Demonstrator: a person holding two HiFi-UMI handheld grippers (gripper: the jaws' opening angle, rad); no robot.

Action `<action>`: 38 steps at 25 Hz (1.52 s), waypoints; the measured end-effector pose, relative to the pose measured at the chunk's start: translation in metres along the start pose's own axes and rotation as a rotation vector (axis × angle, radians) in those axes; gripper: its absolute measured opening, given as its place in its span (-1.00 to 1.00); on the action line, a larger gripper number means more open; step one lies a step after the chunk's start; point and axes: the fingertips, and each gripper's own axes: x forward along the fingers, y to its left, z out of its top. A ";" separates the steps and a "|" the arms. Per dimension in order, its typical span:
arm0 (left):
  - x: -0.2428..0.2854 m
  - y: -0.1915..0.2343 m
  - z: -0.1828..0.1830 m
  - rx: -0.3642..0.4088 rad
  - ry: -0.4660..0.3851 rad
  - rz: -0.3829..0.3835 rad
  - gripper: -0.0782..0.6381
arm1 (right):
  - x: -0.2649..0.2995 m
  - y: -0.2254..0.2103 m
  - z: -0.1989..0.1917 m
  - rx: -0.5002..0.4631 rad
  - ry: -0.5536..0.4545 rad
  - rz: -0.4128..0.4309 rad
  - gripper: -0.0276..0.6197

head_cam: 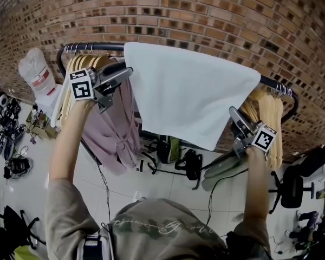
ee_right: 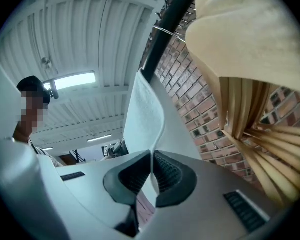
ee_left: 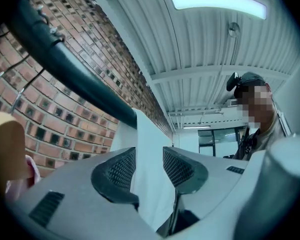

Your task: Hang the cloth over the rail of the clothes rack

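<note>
Upper left of the head view: the dark rail (head_cam: 92, 47) of the clothes rack runs across in front of a brick wall (head_cam: 206, 15). Wooden hangers (head_cam: 85, 63) bunch at its left end, with a pink garment (head_cam: 112, 131) hanging below. The left claw (head_cam: 123, 72) is just left of the white cloth (head_cam: 189, 91), jaws spread. The left gripper view shows the cloth's edge in the gap, pads not pressing it. The cloth is draped over the rail at frame centre, hanging down the front. The right claw (head_cam: 234, 114) is at the cloth's lower right edge, jaws nearly together, pinching that edge. More hangers (head_cam: 270, 112) are far right.
</note>
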 end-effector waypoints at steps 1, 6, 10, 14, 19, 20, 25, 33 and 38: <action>-0.001 0.001 -0.004 0.000 0.009 0.002 -0.34 | 0.000 0.000 0.000 -0.003 0.004 -0.001 -0.85; 0.000 0.001 -0.032 0.018 0.069 -0.014 -0.34 | -0.003 0.000 0.000 -0.022 0.019 -0.006 -0.85; 0.000 -0.008 -0.059 0.047 0.140 -0.060 -0.34 | -0.001 0.000 -0.005 -0.023 0.038 -0.001 -0.85; 0.002 -0.002 -0.087 0.103 0.249 -0.039 -0.34 | -0.001 0.000 -0.006 -0.032 0.042 -0.005 -0.85; 0.006 -0.007 -0.121 0.165 0.340 -0.087 -0.34 | 0.002 -0.002 -0.009 -0.033 0.047 0.001 -0.85; 0.007 -0.009 -0.127 0.160 0.344 -0.101 -0.34 | 0.003 -0.002 -0.009 -0.034 0.047 0.002 -0.85; 0.008 -0.007 -0.155 0.171 0.416 -0.101 -0.38 | 0.003 -0.007 -0.010 -0.028 0.029 -0.005 -0.85; 0.009 -0.019 -0.118 0.124 0.274 -0.117 -0.73 | 0.000 -0.003 -0.007 -0.053 0.013 -0.018 -0.85; 0.008 -0.038 -0.076 0.121 0.114 -0.180 -0.73 | -0.002 0.013 0.009 -0.111 -0.011 -0.001 -0.85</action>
